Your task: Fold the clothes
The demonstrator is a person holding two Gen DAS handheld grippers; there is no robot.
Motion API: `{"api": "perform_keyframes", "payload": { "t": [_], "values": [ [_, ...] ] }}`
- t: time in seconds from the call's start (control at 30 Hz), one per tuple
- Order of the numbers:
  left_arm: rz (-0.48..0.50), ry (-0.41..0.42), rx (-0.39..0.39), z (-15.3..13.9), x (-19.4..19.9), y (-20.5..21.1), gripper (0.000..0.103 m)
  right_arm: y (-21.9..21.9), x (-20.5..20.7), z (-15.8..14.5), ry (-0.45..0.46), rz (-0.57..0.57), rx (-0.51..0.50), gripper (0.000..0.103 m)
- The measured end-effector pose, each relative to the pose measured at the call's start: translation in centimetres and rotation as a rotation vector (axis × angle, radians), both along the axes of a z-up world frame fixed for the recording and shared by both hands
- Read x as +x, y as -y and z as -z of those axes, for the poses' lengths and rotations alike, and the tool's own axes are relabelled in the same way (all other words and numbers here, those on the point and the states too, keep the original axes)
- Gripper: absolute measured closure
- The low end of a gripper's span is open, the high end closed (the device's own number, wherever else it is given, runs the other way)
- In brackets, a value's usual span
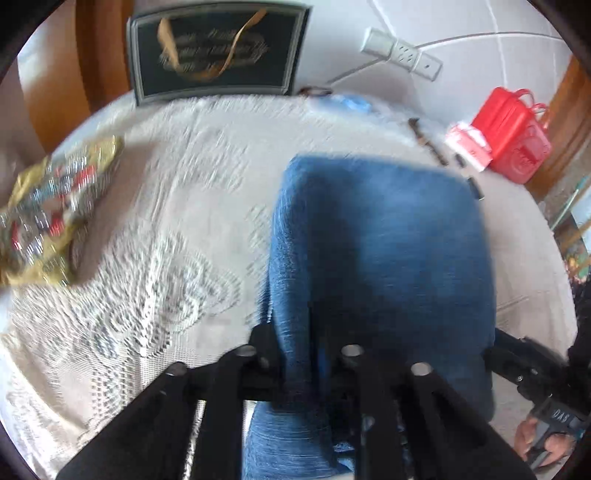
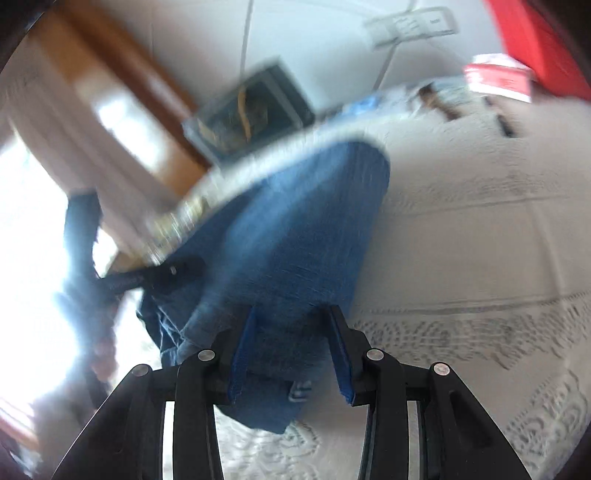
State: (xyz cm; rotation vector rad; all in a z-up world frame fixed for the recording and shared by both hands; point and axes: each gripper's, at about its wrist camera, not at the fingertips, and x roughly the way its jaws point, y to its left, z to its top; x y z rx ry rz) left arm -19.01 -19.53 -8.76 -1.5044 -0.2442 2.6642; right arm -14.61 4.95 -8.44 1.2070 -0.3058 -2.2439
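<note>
White lace tablecloth (image 1: 155,229) under jeans (image 1: 376,251), tiled floor (image 1: 480,22) beyond.

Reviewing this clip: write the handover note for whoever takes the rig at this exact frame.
Left hand-held gripper: gripping the near end of the jeans.
Right hand-held gripper: fingers either side of the jeans' near end; grip unclear through blur.
Jeans lie doubled over on the lace bedspread, far end rounded.
Done: at least one fold, it seems.
Left: finish folding, set down, release.
</note>
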Motion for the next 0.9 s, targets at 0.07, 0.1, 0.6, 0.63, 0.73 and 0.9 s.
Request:
{"api": "perform_keyframes", "payload": {
  "t": [0.07, 0.1, 0.6, 0.63, 0.73, 0.9],
  "values": [
    [-0.031, -0.016, -0.079, -0.1, 0.5, 0.9, 0.022, 2.0, 0.3, 0.7, -0.022, -0.022, 0.153, 0.064],
    [-0.037, -0.019, -0.101, -0.4, 0.7, 1.1, 0.021, 2.1, 0.5, 0.7, -0.027, -0.028, 0.175, 0.064],
    [0.085, 0.042, -0.106, 0.3, 2.6, -1.8, 0.021, 1.7, 0.8, -1.1, -0.043, -0.069, 0.080, 0.062],
    [0.080, 0.068, -0.085, 1.0, 2.5, -1.4, 0.016, 2.2, 0.7, -0.3, -0.005, -0.098, 0.116, 0.062],
    [0.061, 0.099, -0.032, 1.3, 2.3, -0.2, 0.012, 3.1, 1.2, 0.1, -0.001, -0.185, 0.263, 0.062],
    [0.070, -0.079, 0.014, -4.4, 0.1, -1.1, 0.012, 1.4, -1.9, -3.9, -0.065, -0.119, 0.227, 0.062]
  ]
}}
